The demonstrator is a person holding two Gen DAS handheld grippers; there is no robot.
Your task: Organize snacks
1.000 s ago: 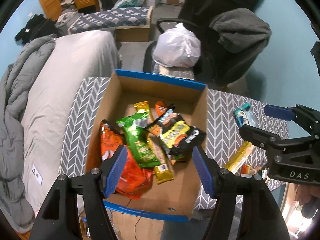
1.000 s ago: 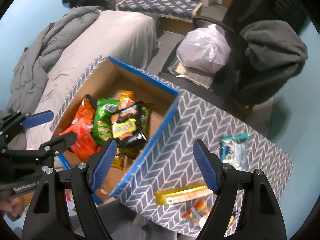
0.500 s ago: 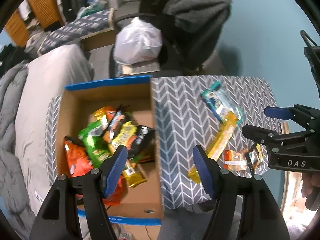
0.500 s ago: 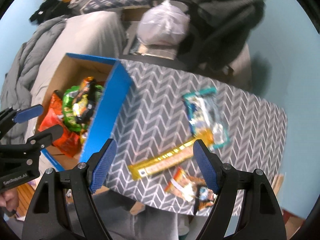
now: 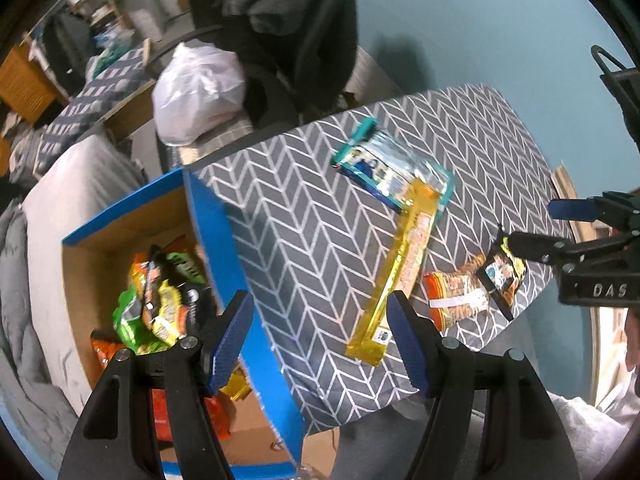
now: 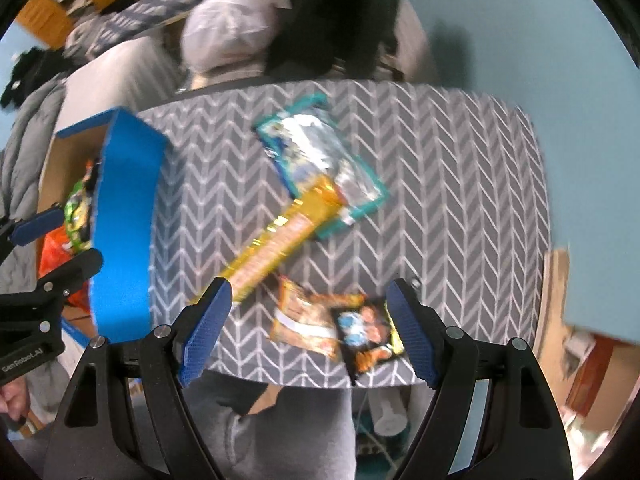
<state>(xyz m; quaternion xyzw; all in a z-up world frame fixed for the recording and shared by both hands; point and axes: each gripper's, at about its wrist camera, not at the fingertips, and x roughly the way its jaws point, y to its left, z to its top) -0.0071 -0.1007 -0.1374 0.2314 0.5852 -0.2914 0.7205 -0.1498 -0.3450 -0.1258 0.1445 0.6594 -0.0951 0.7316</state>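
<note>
Left wrist view: left gripper at lower centre, jaws apart, nothing between pads. Cardboard box at left, snack packs piled inside. On grey chevron table: teal packet upper centre, yellow bar overlapping its lower end, orange packet and dark packet touching at right.

Right wrist view: blurred. Right gripper at lower centre, jaws wide, empty. Orange and dark packets lie between its fingers; box at left.

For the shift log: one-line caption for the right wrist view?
Open right gripper above two small snack packets near the table's front edge.
</note>
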